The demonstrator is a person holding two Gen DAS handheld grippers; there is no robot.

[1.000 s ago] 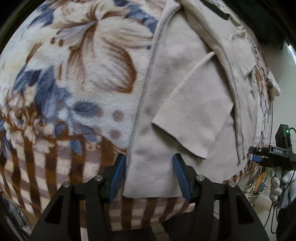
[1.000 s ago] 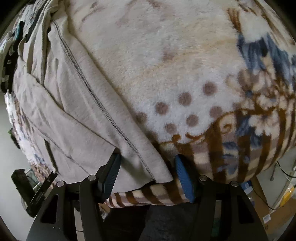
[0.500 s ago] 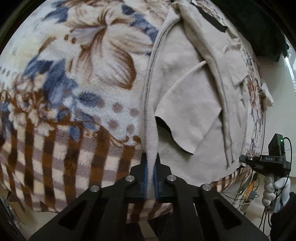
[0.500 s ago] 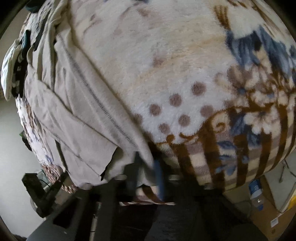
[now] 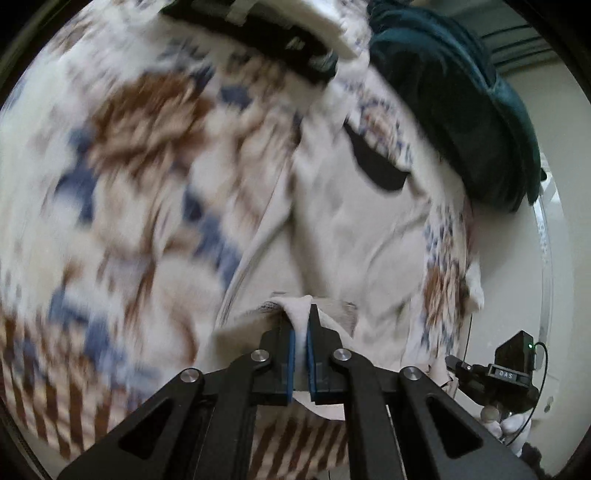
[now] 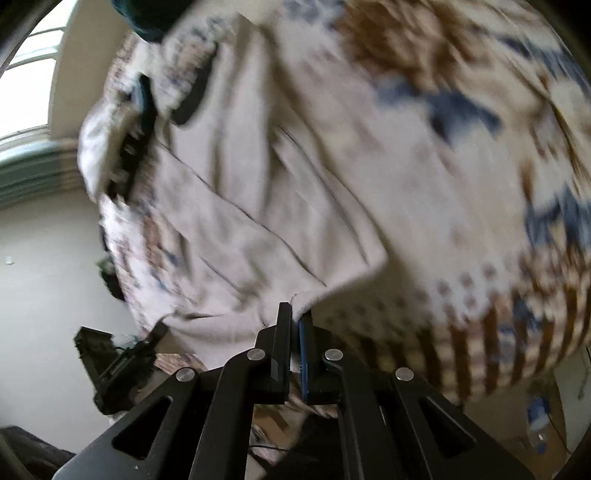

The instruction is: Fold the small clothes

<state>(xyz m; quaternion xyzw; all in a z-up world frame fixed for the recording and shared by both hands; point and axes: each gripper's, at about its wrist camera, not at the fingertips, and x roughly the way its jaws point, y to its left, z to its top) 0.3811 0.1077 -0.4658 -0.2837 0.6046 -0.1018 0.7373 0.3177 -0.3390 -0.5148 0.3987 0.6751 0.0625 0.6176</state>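
A beige garment [image 5: 354,236] lies on a floral blanket [image 5: 122,177]. My left gripper [image 5: 301,325] is shut on its near hem corner and holds the cloth lifted off the blanket. My right gripper [image 6: 294,325] is shut on the garment's [image 6: 258,206] other near corner, also raised. The cloth hangs between the two grips and trails back over the blanket [image 6: 480,184]. Both views are motion-blurred.
A dark teal cushion [image 5: 461,110] and a black-and-white item [image 5: 280,33] lie at the blanket's far end. The right gripper's body [image 5: 509,373] shows at the left view's lower right. The blanket's striped edge [image 6: 498,350] drops off nearby.
Both grippers went from open around the hem to shut on it. Both have since lifted the hem and swung forward over the garment, toward its far end.
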